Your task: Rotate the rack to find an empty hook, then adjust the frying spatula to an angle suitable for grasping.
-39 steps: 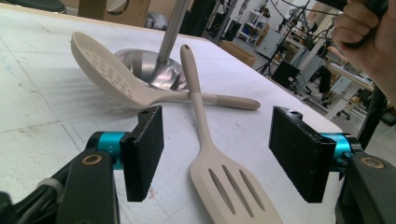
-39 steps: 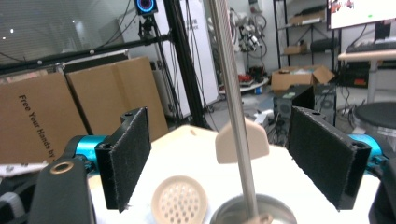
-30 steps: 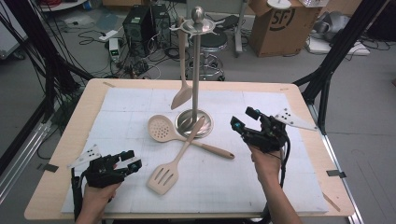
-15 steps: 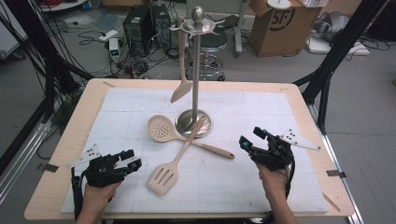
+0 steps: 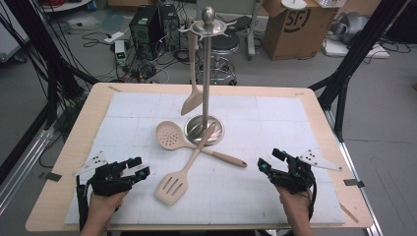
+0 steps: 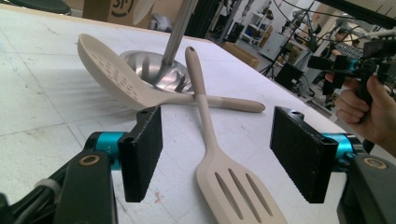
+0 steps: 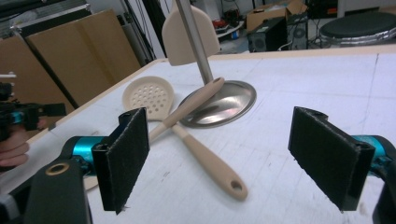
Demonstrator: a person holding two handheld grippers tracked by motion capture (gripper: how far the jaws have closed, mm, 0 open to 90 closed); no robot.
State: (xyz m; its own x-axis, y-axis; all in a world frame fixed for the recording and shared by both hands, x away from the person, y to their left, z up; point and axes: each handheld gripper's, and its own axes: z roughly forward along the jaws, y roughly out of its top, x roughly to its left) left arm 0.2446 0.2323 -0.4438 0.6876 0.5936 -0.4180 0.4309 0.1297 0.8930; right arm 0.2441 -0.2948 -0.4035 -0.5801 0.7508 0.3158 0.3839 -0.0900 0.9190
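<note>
Currently one utensil, a flat spatula (image 5: 193, 101), hangs from a hook of the utensil stand (image 5: 205, 73); judged from this, one of three pieces is stowed and two are left. The slotted turner (image 5: 182, 174) lies on the table with its head toward 7 o'clock from the stand base and its handle tip resting on the base rim. The perforated spoon (image 5: 172, 136) lies at 9 o'clock from the base, its handle running under the turner handle toward 4 o'clock.

Gripper state:
- Left gripper (image 5: 140, 168): jaws spread, holding nothing, resting low at 8 o'clock from the stand, near the turner head. In the left gripper view the turner head (image 6: 238, 191) lies between the jaws.
- Right gripper (image 5: 269, 161): jaws spread, holding nothing, at 4 o'clock from the stand, near the spoon handle end (image 7: 219, 175) but apart from it.

Surface: the table (image 5: 74, 147) has a light wooden top covered by a white mat (image 5: 275, 123) with a faint grid.

Room: grey floor with cables, a black computer case (image 5: 147, 27) at 11 o'clock, a stool (image 5: 223, 49) behind the stand, a cardboard box (image 5: 290, 24) at 1 o'clock, black frame struts on both sides.
</note>
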